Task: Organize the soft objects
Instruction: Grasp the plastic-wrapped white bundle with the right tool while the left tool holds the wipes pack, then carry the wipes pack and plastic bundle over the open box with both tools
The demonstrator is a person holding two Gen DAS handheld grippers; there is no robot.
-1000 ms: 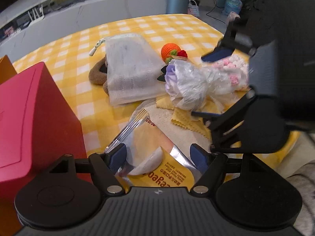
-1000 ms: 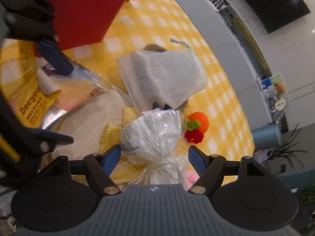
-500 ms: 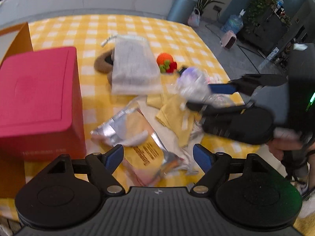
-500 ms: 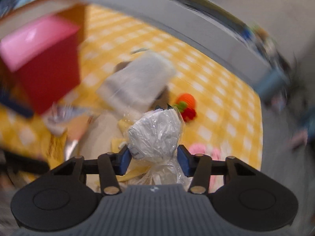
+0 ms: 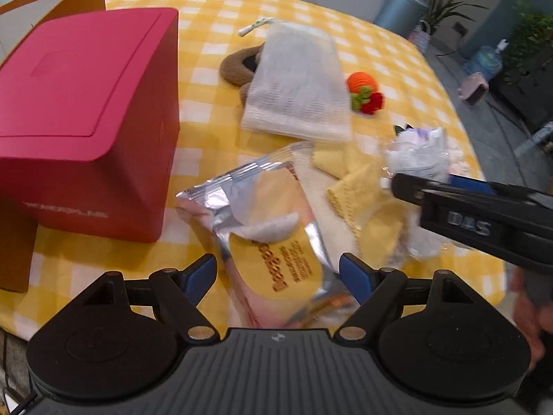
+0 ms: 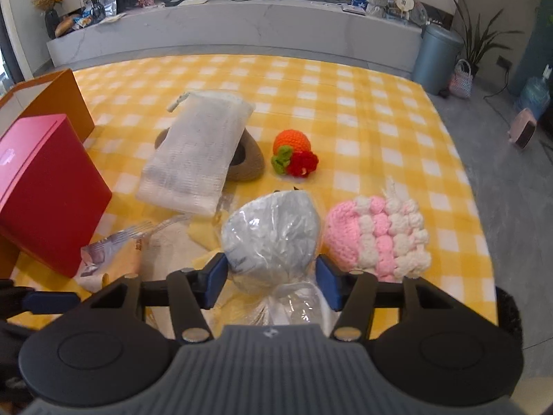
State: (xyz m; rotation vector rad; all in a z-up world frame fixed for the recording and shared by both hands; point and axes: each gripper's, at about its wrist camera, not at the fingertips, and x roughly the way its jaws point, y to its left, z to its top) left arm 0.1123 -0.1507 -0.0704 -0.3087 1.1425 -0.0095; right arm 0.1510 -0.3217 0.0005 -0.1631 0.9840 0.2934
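Observation:
My right gripper [image 6: 273,278] is shut on a plastic-wrapped crochet bouquet [image 6: 271,238] and holds it above the yellow checked tablecloth [image 6: 345,103]; the bouquet also shows in the left wrist view [image 5: 416,154]. My left gripper [image 5: 278,273] is open and empty over a foil snack packet [image 5: 266,221]. A white mesh bag [image 6: 197,152] lies over a brown knitted piece [image 6: 247,162]. An orange and red crochet toy [image 6: 293,152] and a pink and white knitted item [image 6: 376,238] lie on the cloth.
A red box [image 5: 83,114] stands at the left in front of an orange carton [image 6: 52,100]. Yellow cloths [image 5: 366,200] and a cream cloth [image 5: 318,200] lie by the packet. The table's edge runs along the right side, with floor beyond.
My right gripper closed on the bouquet and lifted it, swinging to face the far counter. My left gripper pulled back and up from the snack packet, still open.

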